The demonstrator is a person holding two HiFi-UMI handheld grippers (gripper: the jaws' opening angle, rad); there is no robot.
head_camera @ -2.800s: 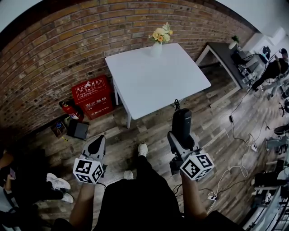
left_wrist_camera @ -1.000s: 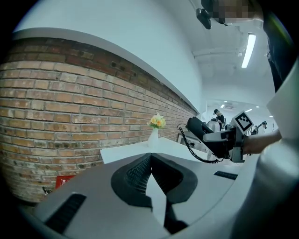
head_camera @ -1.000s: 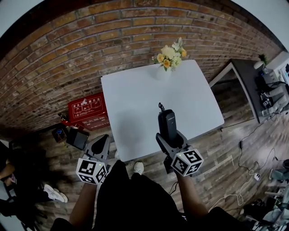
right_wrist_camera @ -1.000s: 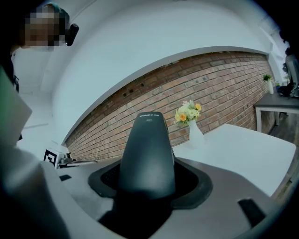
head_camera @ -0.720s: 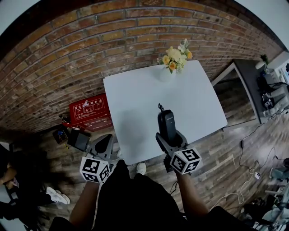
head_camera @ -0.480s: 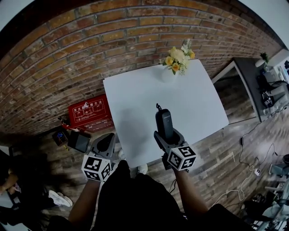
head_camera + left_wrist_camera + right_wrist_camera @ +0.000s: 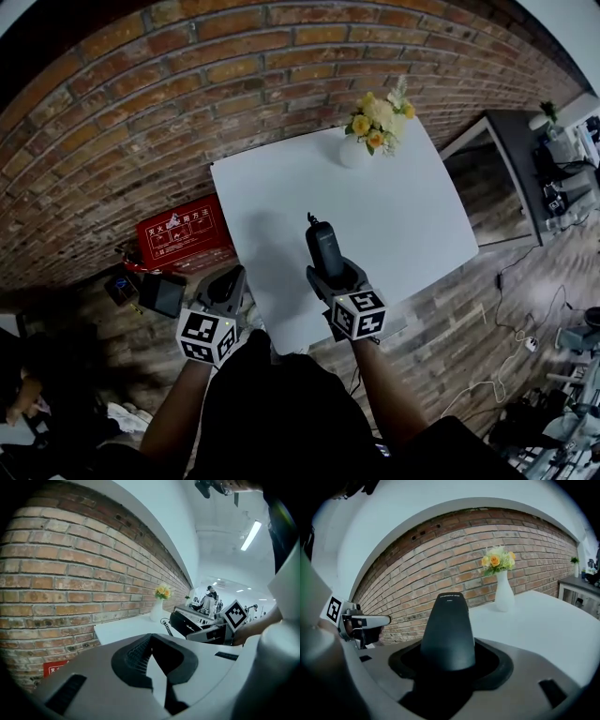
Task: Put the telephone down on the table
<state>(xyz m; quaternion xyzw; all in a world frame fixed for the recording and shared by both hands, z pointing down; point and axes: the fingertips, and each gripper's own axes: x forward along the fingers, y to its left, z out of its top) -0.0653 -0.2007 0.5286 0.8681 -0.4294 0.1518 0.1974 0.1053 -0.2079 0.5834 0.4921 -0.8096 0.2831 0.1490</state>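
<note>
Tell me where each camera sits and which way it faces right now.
Head view: on the person's head, facing steeply down at the white table; shows both forearms, left claw, and right claw holding the telephone.
Left gripper view: on the left claw, facing along its jaws towards the brick wall; shows the right claw.
Right gripper view: on the right claw, facing past the telephone; shows the left claw.
Shared: all see the table and vase.
</note>
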